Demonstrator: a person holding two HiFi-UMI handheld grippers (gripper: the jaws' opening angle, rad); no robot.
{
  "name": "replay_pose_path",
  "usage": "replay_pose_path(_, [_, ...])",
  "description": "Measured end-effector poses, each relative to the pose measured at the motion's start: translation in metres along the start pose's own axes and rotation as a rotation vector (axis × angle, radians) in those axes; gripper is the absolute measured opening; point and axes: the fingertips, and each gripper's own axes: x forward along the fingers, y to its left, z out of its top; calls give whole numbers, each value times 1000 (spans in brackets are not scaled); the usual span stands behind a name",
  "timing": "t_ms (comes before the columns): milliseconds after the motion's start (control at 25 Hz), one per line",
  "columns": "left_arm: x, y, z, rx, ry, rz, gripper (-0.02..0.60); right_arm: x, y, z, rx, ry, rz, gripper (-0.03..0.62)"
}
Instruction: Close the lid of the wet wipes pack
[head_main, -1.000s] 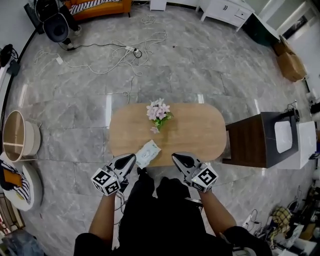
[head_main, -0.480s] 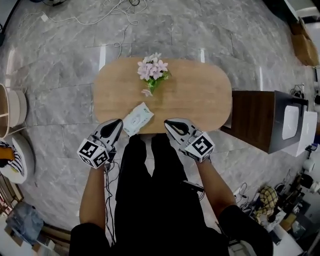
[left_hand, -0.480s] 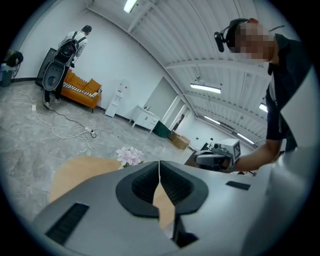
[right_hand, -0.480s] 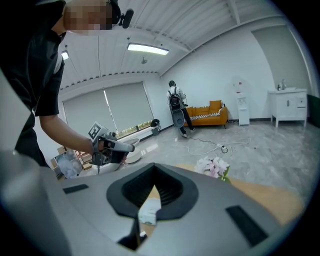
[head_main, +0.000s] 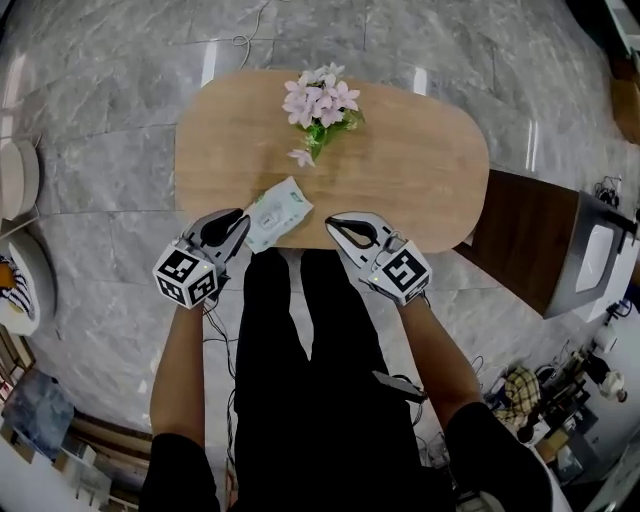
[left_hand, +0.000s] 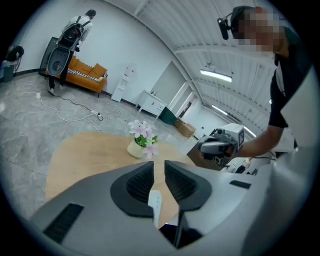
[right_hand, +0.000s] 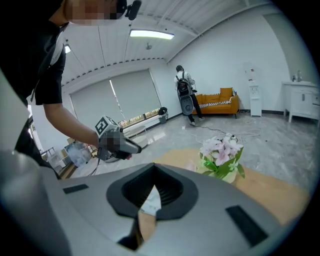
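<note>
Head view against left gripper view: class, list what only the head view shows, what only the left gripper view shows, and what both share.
Only the head view: the left gripper seen from outside with its marker cube, and the person's left forearm.

Only the left gripper view: the orange sofa, a person standing near it, and the ceiling lights.

Both: the wooden table, the flowers, the wet wipes pack at the table's near edge, and the right gripper.
</note>
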Motion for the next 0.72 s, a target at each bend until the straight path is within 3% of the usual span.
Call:
replay_pose_path(160, [16, 15, -28, 14, 75, -11, 92, 13, -9, -14, 18, 12, -3, 9])
replay_pose_path(720, [50, 40, -83, -32, 183, -53, 83, 29, -32, -41, 46, 41, -44, 9])
